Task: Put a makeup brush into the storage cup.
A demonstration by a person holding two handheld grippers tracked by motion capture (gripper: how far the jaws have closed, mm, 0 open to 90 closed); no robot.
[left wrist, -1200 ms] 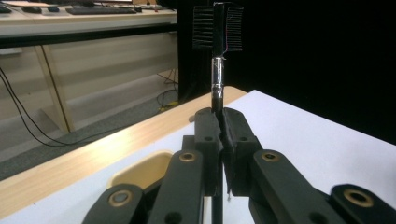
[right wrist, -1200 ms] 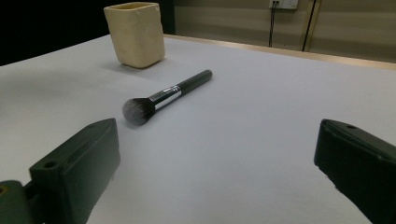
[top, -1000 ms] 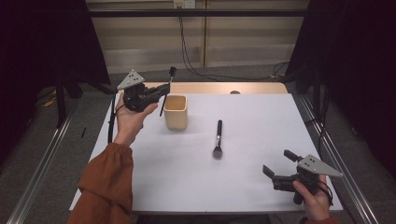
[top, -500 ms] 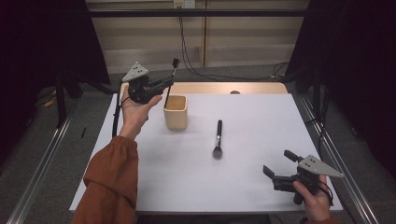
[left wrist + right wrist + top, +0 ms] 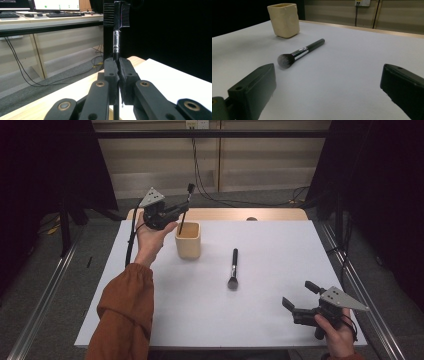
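Left gripper [image 5: 176,212] upper left, clamping comb brush [image 5: 185,208] over cup [image 5: 188,240] | right gripper [image 5: 300,304] lower right, idling wide | risk: handle catching rim, tipping cup

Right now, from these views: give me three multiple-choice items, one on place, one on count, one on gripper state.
1. Where does the loose makeup brush lie?
A. inside the cup
B. flat on the white table, to the right of the cup
C. on the floor

2. How many brushes are there?
A. one
B. two
C. four

3. How do the left gripper's jaws stand?
A. shut on the comb brush
B. wide open over the cup
C. shut on the cup's rim

Answers:
1 B: it lies on the table, apart from the cup.
2 B: one lies on the table, and the comb brush is in the left gripper.
3 A: both jaws press on its handle.
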